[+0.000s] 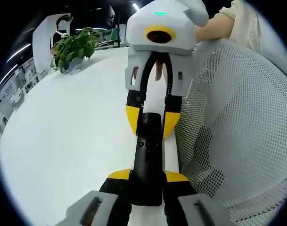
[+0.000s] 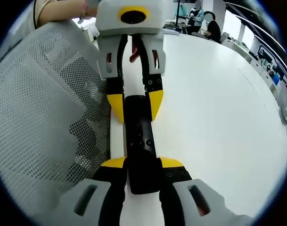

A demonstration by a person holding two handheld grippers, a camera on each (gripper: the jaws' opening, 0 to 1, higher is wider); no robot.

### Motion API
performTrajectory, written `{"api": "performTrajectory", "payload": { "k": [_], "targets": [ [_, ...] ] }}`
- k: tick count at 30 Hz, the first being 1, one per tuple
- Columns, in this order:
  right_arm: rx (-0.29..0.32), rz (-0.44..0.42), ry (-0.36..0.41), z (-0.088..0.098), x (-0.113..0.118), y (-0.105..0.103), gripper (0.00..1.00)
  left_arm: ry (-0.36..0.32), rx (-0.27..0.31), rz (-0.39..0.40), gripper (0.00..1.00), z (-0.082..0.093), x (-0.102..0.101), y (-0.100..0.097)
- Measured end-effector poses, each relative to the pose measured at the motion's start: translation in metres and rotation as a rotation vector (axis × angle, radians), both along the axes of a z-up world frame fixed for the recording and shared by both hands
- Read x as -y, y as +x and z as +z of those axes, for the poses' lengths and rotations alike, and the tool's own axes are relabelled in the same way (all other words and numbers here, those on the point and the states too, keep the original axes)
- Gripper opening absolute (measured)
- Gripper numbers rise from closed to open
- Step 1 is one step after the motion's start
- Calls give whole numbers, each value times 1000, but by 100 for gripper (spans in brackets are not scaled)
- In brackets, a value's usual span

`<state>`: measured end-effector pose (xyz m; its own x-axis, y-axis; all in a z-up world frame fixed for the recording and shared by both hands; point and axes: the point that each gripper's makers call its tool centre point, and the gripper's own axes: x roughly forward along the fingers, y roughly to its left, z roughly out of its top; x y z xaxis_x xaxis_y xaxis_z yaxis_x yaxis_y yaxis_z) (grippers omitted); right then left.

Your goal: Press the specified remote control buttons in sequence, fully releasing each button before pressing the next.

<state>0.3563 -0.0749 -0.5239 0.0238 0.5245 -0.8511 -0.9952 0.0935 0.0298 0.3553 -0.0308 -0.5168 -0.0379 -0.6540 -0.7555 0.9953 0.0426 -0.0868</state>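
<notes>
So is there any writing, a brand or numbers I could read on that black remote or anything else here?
None can be read.
The black remote, clamped at each end by the left gripper and the right gripper, shows small buttons; any markings are too small to read.
The white mesh basket, the white table and the potted plant show no text.
</notes>
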Motion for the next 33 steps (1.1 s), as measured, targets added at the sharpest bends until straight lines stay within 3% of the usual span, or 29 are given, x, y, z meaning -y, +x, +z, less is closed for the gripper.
{"api": "performTrajectory", "payload": {
  "k": [3, 20, 22, 24, 25, 29, 33],
  "targets": [
    [15, 36, -21, -1, 0, -1, 25, 2, 1, -1, 24, 0, 0, 0],
    [23, 64, -48, -2, 0, 0, 24, 25, 17, 25, 26, -1, 3, 0],
    [23, 62, -44, -2, 0, 0, 24, 10, 16, 6, 38, -1, 6, -3],
    [21, 59, -40, -1, 0, -1, 24, 6, 36, 27, 55, -2, 12, -2],
    [20, 61, -39, -1, 0, -1, 24, 7, 9, 70, 64, -2, 11, -4],
    [23, 57, -50, -1, 0, -1, 24, -22, 13, 105, 71, 5, 8, -3],
    [22, 48, -47, 0, 0, -1, 24, -90, 21, 198, 98, 19, 9, 8]
  ]
}}
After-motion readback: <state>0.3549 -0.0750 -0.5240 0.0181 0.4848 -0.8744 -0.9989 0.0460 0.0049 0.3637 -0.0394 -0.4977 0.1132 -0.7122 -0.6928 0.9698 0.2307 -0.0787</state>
